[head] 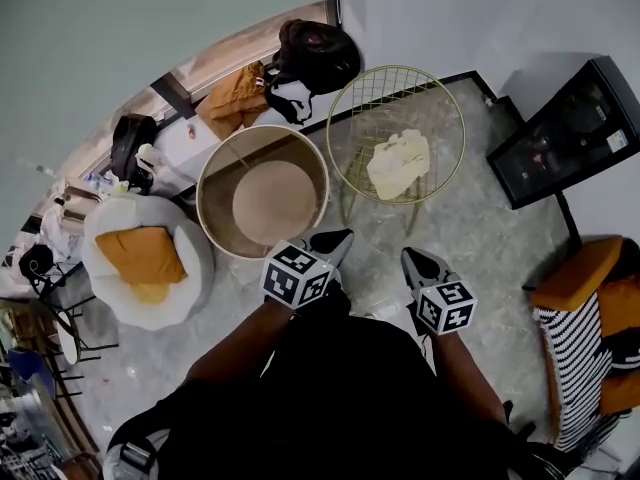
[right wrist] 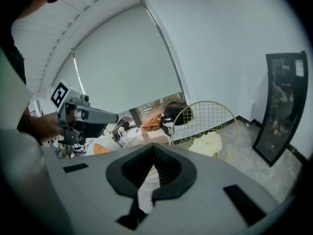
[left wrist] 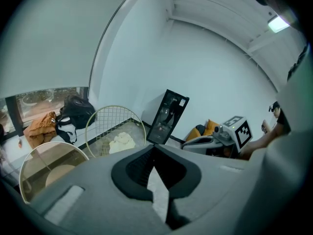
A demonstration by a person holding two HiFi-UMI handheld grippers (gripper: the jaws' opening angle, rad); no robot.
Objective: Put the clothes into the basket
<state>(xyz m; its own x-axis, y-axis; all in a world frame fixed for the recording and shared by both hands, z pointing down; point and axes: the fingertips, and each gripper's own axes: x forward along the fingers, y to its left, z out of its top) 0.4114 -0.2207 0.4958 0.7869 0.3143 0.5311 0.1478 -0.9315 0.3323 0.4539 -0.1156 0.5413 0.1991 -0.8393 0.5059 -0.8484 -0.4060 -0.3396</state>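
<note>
head cam up high, facing steeply down at floor [head: 480,238], left tongs [head: 340,236] and right tongs [head: 410,255] close below it, each tongs cam low, looking along own tips, left toward corner wall [left wrist: 210,82], right toward window [right wrist: 156,106], all three share wire basket [head: 395,67], mid-distance

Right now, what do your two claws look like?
The left claw and right claw are grey and pointed, with black ribbed pads inside. Behind each sits a cube with black-and-white square markers. The person wears a black top.
</note>
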